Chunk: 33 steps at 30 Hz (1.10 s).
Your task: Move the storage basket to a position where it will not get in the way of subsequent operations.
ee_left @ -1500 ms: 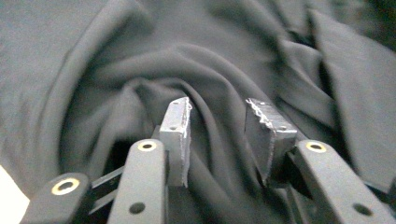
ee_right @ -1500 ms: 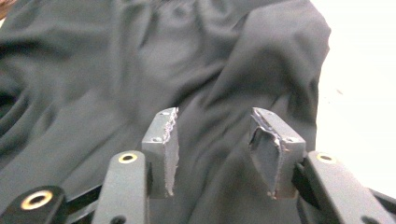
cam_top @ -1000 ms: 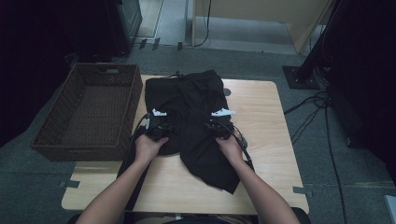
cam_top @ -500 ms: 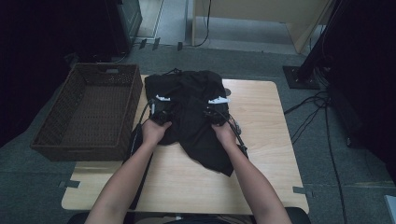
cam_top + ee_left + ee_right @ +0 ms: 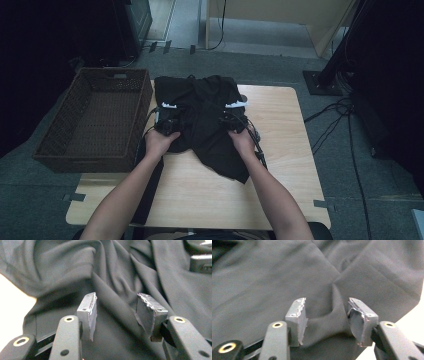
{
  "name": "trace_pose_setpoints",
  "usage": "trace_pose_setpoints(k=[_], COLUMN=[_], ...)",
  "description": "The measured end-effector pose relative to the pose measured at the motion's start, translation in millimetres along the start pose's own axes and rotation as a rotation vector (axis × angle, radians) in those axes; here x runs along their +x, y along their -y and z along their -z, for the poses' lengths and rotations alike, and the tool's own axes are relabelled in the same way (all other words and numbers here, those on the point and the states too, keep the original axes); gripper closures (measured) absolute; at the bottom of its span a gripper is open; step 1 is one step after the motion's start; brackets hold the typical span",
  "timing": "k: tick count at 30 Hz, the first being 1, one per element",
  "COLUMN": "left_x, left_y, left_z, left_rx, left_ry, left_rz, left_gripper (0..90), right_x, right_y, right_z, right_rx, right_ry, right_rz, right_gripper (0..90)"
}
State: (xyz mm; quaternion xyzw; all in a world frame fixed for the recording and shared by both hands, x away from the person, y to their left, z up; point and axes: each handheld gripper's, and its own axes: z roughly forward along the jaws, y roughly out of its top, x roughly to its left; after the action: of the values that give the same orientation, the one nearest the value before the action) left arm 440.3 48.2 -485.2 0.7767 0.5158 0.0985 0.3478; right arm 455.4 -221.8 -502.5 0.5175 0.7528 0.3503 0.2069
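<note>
- Dim room, grey carpet floor; you're at a light wooden table with its whole near half bare.
- Far left: brown wicker basket, its right wall butting the table's left edge, nothing visible in it.
- Black garment lies bunched on the far-centre part of the table, left side close to the basket. Long axis runs from the far edge diagonally toward you and to the right; a tail points at your right forearm.
- Your left gripper sits on the garment's left part. Jaws have just been opening; in the left gripper view the pads stand apart, cloth lying under and between them, not pinched.
- Your right gripper sits on the garment's right part. Jaws have just been opening too; a raised fold sits between the pads, which don't press on it.
- Black on black: garment type, collar and sleeves can't be made out.
- Dark strip hangs off the table's near-left edge, partly behind your left arm.
- Right side of the table is open; cables on the floor beyond it.
</note>
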Motion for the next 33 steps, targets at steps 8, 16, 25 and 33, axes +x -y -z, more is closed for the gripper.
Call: trace_pose_setpoints(k=[8, 16, 25, 33], left_x=[-12.4, -15.1, -8.6, -18.4], left_y=[31.5, 34.3, 2.0, 30.3], left_z=[16.4, 0.0, -21.2, -2.2], left_rx=[0.041, -0.001, 0.035, 0.018], left_ry=[-0.021, -0.098, -0.109, -0.055], left_rz=[-0.088, -0.109, -0.056, -0.087], left_gripper=[50.0, 57.3, 58.2, 58.8], right_x=[31.5, 38.6, 16.3, 12.3], right_y=[27.7, 36.7, 15.3, 36.9], right_z=[31.0, 19.7, -5.0, 18.8], right_rx=[-0.003, 0.029, 0.008, 0.007], right_ry=[-0.086, -0.084, -0.040, -0.071], right_rz=[0.080, 0.114, 0.068, 0.097], right_gripper=[49.1, 51.2, 54.3, 55.9])
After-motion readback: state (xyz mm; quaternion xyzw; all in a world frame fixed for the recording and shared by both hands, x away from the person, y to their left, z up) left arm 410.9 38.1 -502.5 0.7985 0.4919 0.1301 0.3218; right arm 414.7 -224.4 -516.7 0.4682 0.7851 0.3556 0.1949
